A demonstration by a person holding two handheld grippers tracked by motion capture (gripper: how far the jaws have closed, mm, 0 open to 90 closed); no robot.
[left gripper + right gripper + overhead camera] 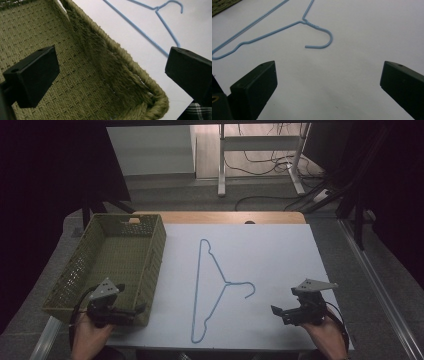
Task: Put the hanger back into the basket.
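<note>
A thin blue wire hanger (196,290) lies flat in the middle of the white tabletop (272,252), its hook (250,290) curling to the right. A green woven basket (159,251) stands on the table's left side. My left gripper (129,302) is open at the basket's near right corner. In the left gripper view, this gripper (111,72) has one jaw over the basket's inside and the other over the table, astride the rim (130,62), with the hanger (140,30) beyond. My right gripper (284,304) is open and empty low over the table, right of the hook. In the right gripper view, that gripper (327,85) faces the hook (329,37).
The basket's inside looks empty. A strip of bare wood (220,217) runs along the table's far edge. Beyond it on the floor stand a white desk frame (222,165) and loose cables (270,162). Dark curtains hang to both sides.
</note>
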